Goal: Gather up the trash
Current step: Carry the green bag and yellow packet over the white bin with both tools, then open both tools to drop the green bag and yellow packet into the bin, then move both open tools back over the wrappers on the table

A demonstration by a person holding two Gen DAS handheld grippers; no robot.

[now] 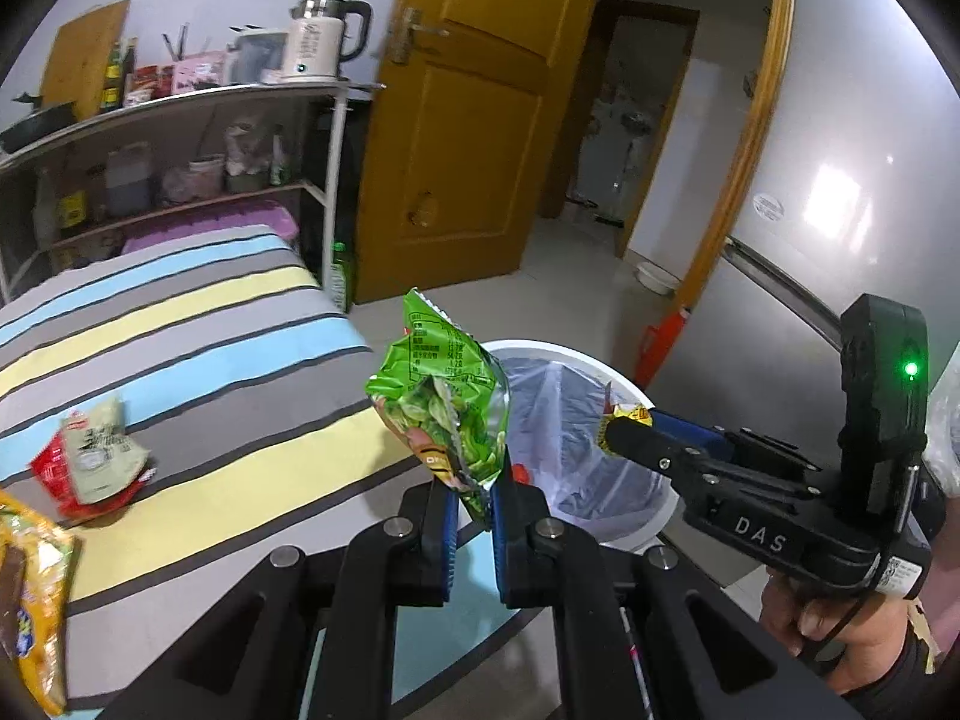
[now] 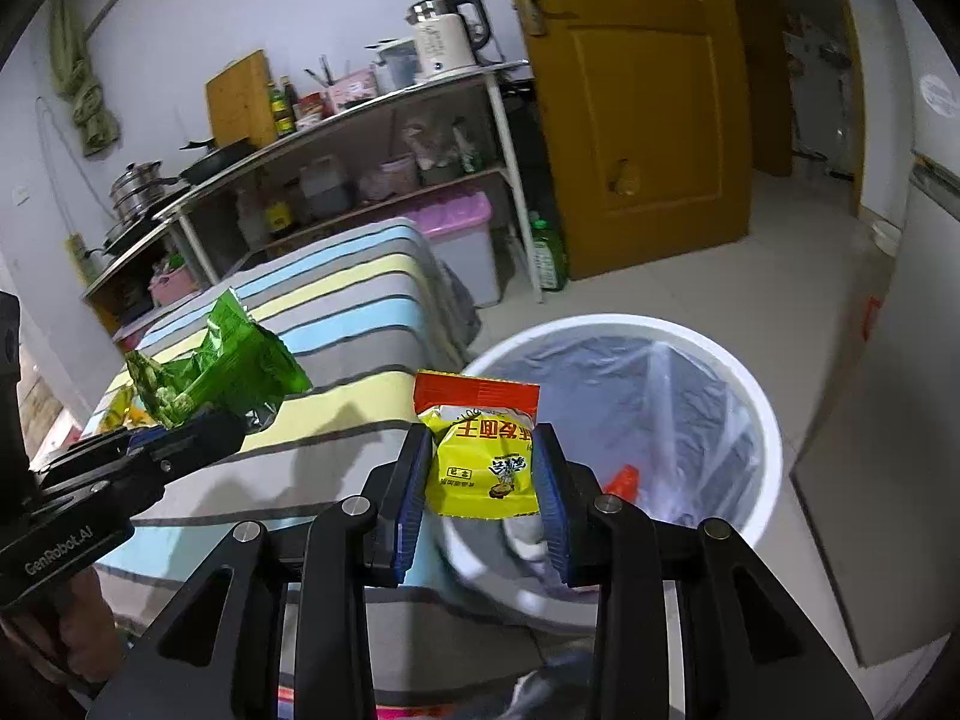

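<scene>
My left gripper is shut on a crumpled green snack bag, held up near the rim of the white trash bin. From the right wrist view the same green snack bag shows at the left, in the left gripper. My right gripper is shut on a yellow and red noodle packet at the near rim of the white trash bin, which has a clear liner. In the left wrist view the right gripper reaches over the bin with the noodle packet at its tip.
A striped cloth covers the table, where a red and white wrapper and a yellow bag lie. Behind stands a shelf rack with a kettle. A wooden door and a fridge flank the bin.
</scene>
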